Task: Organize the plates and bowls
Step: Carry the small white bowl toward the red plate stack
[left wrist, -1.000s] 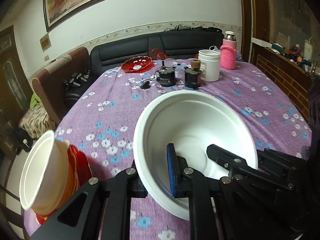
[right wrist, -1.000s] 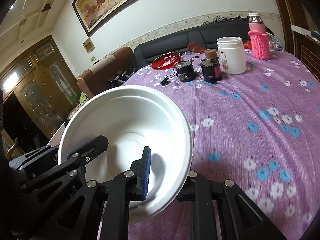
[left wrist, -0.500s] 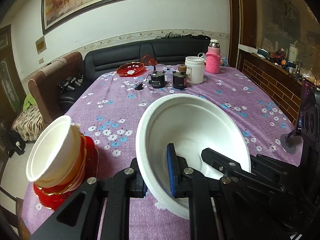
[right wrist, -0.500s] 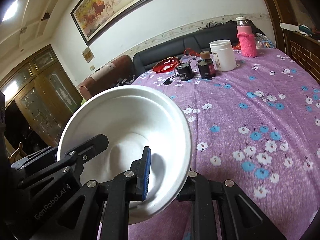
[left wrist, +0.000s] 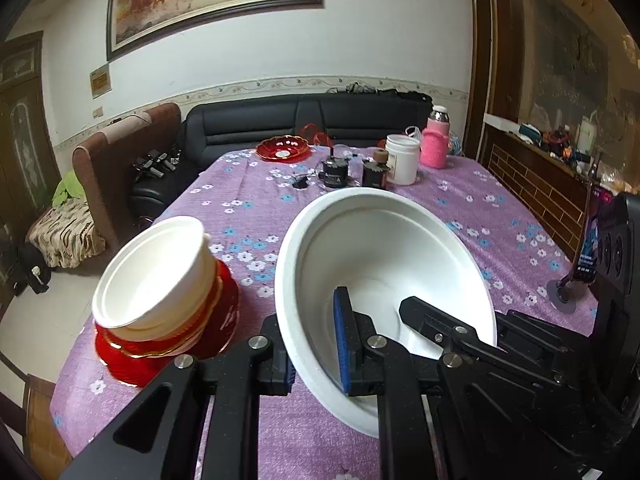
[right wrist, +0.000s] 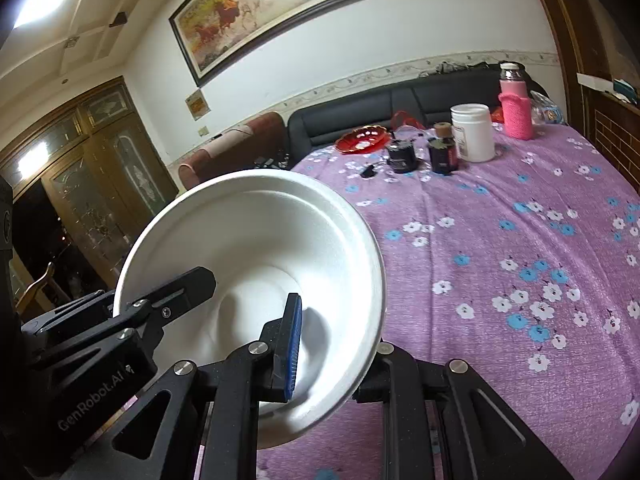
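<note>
Both tongs grip one white bowl: your left tongs (left wrist: 316, 354) clench its near-left rim, your right tongs (right wrist: 334, 354) its near-right rim. You hold the white bowl (left wrist: 384, 256) tilted above the purple-clothed counter (left wrist: 248, 204), mouth facing away from you. Just left of it stands the stack (left wrist: 168, 292), a smaller white bowl nested on red dishes, also tilted. That stack lies on the left tongs' side, so a leftward carry looks likely. A red plate (left wrist: 283, 148) and jars sit well apart at the far end.
</note>
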{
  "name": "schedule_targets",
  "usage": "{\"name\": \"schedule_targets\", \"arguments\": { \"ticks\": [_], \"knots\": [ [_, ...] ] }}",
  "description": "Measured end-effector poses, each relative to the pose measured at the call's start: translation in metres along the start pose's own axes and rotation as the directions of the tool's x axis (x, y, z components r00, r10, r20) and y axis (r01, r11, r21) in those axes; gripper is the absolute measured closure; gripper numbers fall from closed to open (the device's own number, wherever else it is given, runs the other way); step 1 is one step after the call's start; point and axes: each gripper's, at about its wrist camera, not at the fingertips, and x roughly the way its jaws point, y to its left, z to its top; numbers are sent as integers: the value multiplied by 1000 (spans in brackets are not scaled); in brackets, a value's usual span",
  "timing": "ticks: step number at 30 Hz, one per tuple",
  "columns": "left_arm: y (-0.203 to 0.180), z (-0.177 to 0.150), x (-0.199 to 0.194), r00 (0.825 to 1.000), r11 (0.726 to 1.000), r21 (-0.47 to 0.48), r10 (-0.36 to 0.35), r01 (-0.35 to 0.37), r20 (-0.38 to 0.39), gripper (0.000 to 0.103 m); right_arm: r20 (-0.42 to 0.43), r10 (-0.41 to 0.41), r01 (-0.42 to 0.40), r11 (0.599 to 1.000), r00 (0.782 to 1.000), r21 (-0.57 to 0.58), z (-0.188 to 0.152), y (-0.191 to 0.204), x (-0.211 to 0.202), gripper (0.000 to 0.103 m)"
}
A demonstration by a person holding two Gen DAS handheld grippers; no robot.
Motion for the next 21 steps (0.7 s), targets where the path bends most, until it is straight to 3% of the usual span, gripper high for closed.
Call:
{"name": "schedule_targets", "arguments": {
  "ticks": [21],
  "knots": [
    [44, -6, -33, 998, 997, -78, 13, -8, 59, 86, 52, 29, -25, 997, 998, -73, 11, 56, -13, 82]
  ]
}}
